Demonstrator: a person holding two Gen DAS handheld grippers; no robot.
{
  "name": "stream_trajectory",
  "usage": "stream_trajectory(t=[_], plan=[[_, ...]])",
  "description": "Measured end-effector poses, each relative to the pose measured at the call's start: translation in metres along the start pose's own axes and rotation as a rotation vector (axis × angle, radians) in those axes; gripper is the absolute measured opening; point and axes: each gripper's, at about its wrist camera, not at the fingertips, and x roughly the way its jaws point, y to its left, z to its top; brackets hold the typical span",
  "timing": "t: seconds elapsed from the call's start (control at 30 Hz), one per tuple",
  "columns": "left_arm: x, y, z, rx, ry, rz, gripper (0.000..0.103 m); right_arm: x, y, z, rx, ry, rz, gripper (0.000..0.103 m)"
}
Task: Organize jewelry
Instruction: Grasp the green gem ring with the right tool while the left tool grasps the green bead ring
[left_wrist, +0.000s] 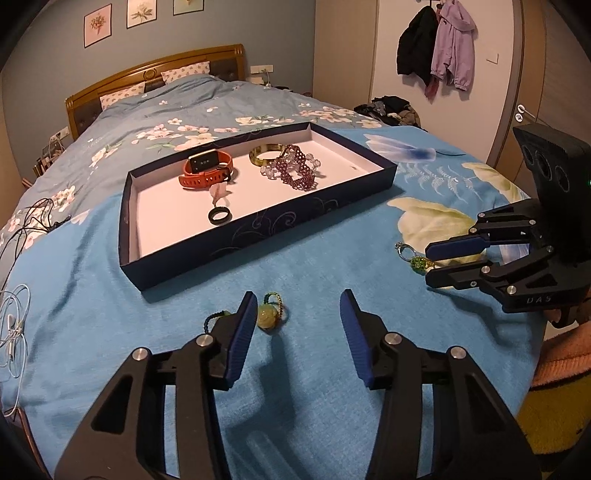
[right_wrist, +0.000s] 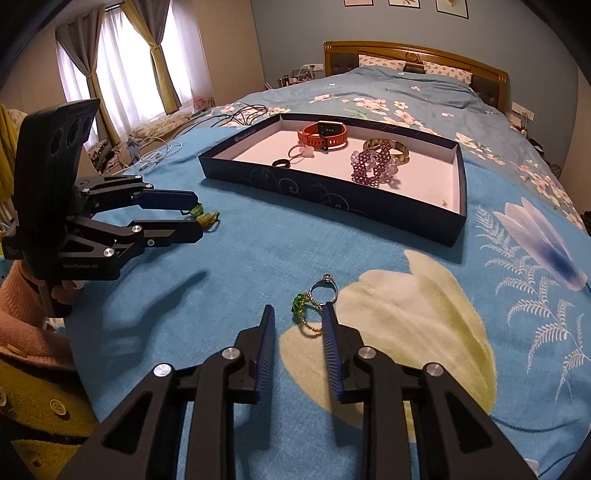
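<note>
Left hand-held gripper (left_wrist: 299, 310) open around jade charm (left_wrist: 269, 316) at lower centre – not yet pinched. Right hand-held gripper (right_wrist: 298, 317) open, straddling two rings (right_wrist: 314, 306) on the bed (right_wrist: 258, 258), likely bound for tray (right_wrist: 332, 206) above.

Blue blanket (right_wrist: 258, 266) with big pale yellow-green and white flowers, navy tray (right_wrist: 332, 201) with swirly print and white inside, orange watch (right_wrist: 325, 134), purple beaded bracelet (right_wrist: 373, 164), green-stoned ring (right_wrist: 299, 304).

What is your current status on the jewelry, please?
Left gripper open over green bead charm. Right gripper open around green ring. Tray unobstructed.
</note>
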Motion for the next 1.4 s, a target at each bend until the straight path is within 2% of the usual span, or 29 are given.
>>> stream_trajectory(t=[0.07, 0.1, 0.17, 0.23, 0.3, 0.7, 0.77, 0.8, 0.97, 1.07, 1.2, 1.4], plan=[[0.003, 0.002, 0.000, -0.010, 0.014, -0.001, 0.046, 0.002, 0.001, 0.000, -0.005, -0.001, -0.010, 0.016], [0.006, 0.004, 0.000, -0.017, 0.023, -0.002, 0.045, 0.002, 0.000, 0.001, -0.005, -0.001, -0.013, 0.010], [0.008, 0.006, 0.000, -0.027, 0.032, -0.004, 0.043, 0.002, 0.000, 0.001, -0.005, -0.002, -0.015, 0.008], [0.008, 0.007, -0.001, -0.028, 0.033, -0.006, 0.043, 0.002, -0.001, 0.000, -0.005, -0.005, -0.012, 0.002], [0.009, 0.007, -0.001, -0.026, 0.035, -0.008, 0.042, 0.001, -0.002, -0.001, -0.001, -0.007, -0.010, 0.001], [0.017, 0.014, -0.001, -0.056, 0.076, 0.010, 0.038, -0.010, -0.006, 0.002, 0.024, -0.046, -0.001, 0.001], [0.017, 0.014, -0.001, -0.056, 0.077, 0.007, 0.038, -0.009, -0.011, 0.002, 0.052, -0.045, -0.015, 0.010], [0.018, 0.014, -0.001, -0.056, 0.080, 0.003, 0.038, -0.007, -0.012, 0.001, 0.057, -0.037, -0.029, 0.020], [0.021, 0.016, -0.001, -0.063, 0.089, -0.005, 0.038, 0.001, -0.010, 0.004, 0.052, -0.026, -0.031, 0.027], [0.022, 0.016, -0.001, -0.065, 0.093, -0.007, 0.033, 0.007, -0.005, 0.006, 0.030, -0.014, -0.042, 0.027], [0.022, 0.018, -0.002, -0.074, 0.095, -0.006, 0.026, 0.009, -0.004, 0.006, 0.025, -0.007, -0.057, 0.013], [0.022, 0.019, -0.002, -0.080, 0.094, -0.003, 0.018, 0.003, -0.006, 0.004, 0.033, -0.024, -0.054, 0.010]])
